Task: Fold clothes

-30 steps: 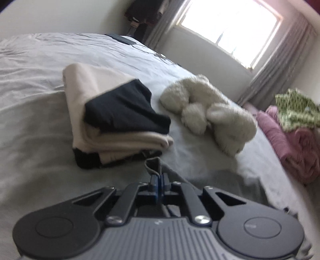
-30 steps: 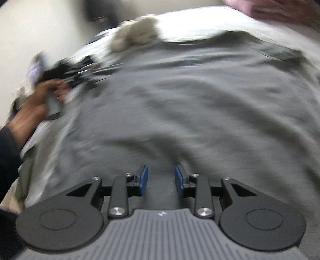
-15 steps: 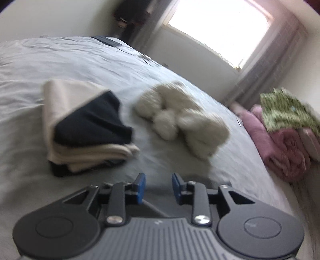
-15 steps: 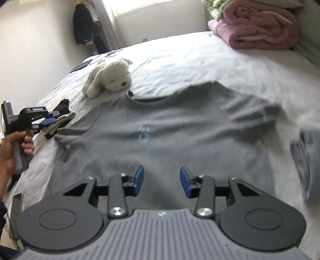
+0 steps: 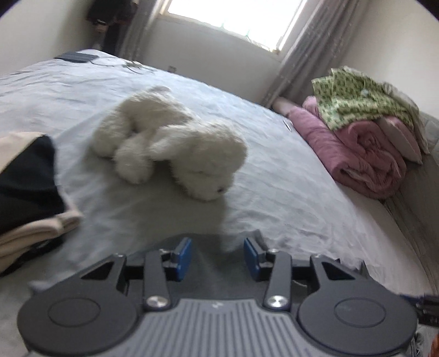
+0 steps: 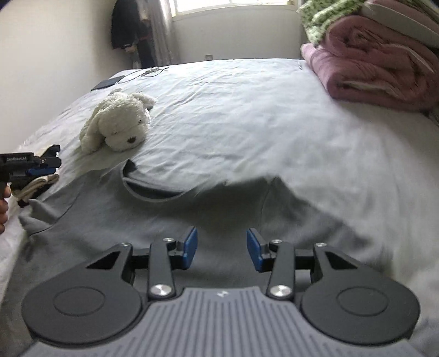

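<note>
Surroundings, left to right, right wrist view: the left gripper (image 6: 41,164) at the far left edge, held in the person's hand (image 6: 4,203); a stack of folded clothes (image 6: 35,185) just behind it; a white plush dog (image 6: 120,123) further up the bed (image 6: 247,109), head toward the camera; a dark flat device (image 6: 107,82) with cables near the far edge of the bed; dark clothing (image 6: 129,27) hanging by the window curtain; a rolled pink blanket (image 6: 384,63) at the far right with a green patterned cloth (image 6: 321,16) on top.

Task item: grey T-shirt (image 6: 137,225) lies flat on the bed, collar toward the plush dog, one sleeve pointing at the folded stack, the other spread to the right. Nothing lies on it.

Left wrist view: folded clothes (image 5: 27,192) at left, beige layers with a black piece between; plush dog (image 5: 170,142) at centre, between gripper and window.

Left gripper (image 5: 216,256): blue pads spread wide, nothing between them, grey fabric below.

Right gripper (image 6: 221,248): pads wide apart, empty, above the shirt's chest area; contact with the fabric cannot be told.

Versus 1.0 s ago: the left gripper then pinched a fold of grey fabric; it is now released. The right gripper is wider apart than then.
</note>
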`<state>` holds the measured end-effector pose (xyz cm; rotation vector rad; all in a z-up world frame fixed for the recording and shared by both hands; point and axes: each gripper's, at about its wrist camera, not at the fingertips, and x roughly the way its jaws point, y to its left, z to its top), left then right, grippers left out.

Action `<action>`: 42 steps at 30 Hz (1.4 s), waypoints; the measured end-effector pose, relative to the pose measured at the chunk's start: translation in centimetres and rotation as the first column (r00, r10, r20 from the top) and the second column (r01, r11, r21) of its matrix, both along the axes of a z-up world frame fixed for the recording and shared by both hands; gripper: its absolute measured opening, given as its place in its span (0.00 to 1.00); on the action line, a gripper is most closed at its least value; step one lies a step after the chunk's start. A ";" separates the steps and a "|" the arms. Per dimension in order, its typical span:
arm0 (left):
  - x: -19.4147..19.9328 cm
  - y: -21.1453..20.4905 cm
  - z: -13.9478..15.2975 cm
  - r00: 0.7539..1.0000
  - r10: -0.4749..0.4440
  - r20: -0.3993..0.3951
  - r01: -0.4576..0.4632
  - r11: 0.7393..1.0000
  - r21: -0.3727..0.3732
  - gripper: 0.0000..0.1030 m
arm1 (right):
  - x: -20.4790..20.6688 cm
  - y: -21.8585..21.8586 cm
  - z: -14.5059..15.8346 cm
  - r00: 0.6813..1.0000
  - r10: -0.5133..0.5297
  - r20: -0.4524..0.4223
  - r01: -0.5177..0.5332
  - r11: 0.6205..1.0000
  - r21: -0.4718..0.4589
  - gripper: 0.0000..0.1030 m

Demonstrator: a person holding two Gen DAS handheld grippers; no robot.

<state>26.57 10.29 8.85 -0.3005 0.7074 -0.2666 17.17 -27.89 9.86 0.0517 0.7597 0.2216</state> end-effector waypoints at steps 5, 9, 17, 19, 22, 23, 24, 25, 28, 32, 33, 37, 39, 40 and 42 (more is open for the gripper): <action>2.9 -4.1 -1.5 0.997 -0.069 -0.030 0.071 0.994 0.085 0.46 | 4.6 0.0 -0.3 0.998 0.060 0.006 -0.060 0.998 -0.015 0.43; 4.6 -6.2 -3.0 0.994 -0.095 -0.052 0.102 0.984 0.144 0.46 | 7.5 1.1 -1.6 0.989 0.147 -0.001 -0.146 0.986 -0.079 0.43; 6.5 -8.8 -4.8 0.992 -0.118 -0.045 0.125 0.967 0.221 0.47 | 9.6 2.2 -4.4 0.972 0.229 0.055 -0.219 0.964 -0.147 0.43; 6.6 -9.0 -5.4 0.992 -0.111 -0.053 0.120 0.966 0.228 0.45 | 10.3 1.8 -5.0 0.978 0.201 0.052 -0.193 0.973 -0.127 0.43; 6.0 -9.3 -5.8 0.989 -0.141 -0.038 0.146 0.956 0.255 0.20 | 11.2 1.4 -6.1 0.987 0.163 0.016 -0.160 0.981 -0.113 0.43; 5.6 -9.5 -6.0 0.988 -0.150 -0.026 0.151 0.946 0.286 0.15 | 11.3 1.5 -6.4 0.987 0.163 0.002 -0.162 0.980 -0.114 0.43; 5.4 -9.6 -6.0 0.988 -0.154 -0.014 0.150 0.939 0.309 0.10 | 11.4 1.5 -6.7 0.987 0.162 -0.010 -0.162 0.980 -0.114 0.43; 5.2 -9.5 -6.0 0.987 -0.159 -0.001 0.152 0.937 0.315 0.06 | 11.4 1.5 -6.8 0.987 0.159 -0.006 -0.158 0.981 -0.113 0.40; 4.7 -9.1 -5.9 0.986 -0.163 0.039 0.143 0.940 0.310 0.04 | 11.0 2.2 -6.7 0.985 0.174 0.011 -0.171 0.974 -0.150 0.18; 3.8 -9.0 -4.9 0.978 -0.158 0.137 0.114 0.952 0.286 0.04 | 10.3 4.1 -6.5 0.977 0.201 0.064 -0.175 0.942 -0.288 0.09; 3.7 -8.9 -4.6 0.976 -0.152 0.155 0.106 0.956 0.275 0.04 | 10.1 4.3 -6.3 0.975 0.200 0.095 -0.161 0.934 -0.318 0.08; 3.6 -8.8 -4.5 0.974 -0.127 0.185 0.074 0.960 0.270 0.04 | 9.6 5.7 -6.0 0.959 0.199 0.201 -0.099 0.902 -0.420 0.08; 4.1 -8.9 -5.8 0.984 -0.110 0.143 0.065 0.956 0.287 0.04 | 9.8 6.6 -7.0 0.956 0.216 0.196 -0.102 0.877 -0.470 0.08; 4.3 -8.9 -6.4 0.987 -0.102 0.125 0.063 0.955 0.288 0.04 | 9.9 7.0 -7.7 0.957 0.226 0.183 -0.110 0.863 -0.494 0.08; 4.5 -8.9 -7.2 0.991 -0.098 0.096 0.068 0.958 0.277 0.05 | 10.3 6.9 -8.8 0.962 0.219 0.162 -0.108 0.852 -0.513 0.08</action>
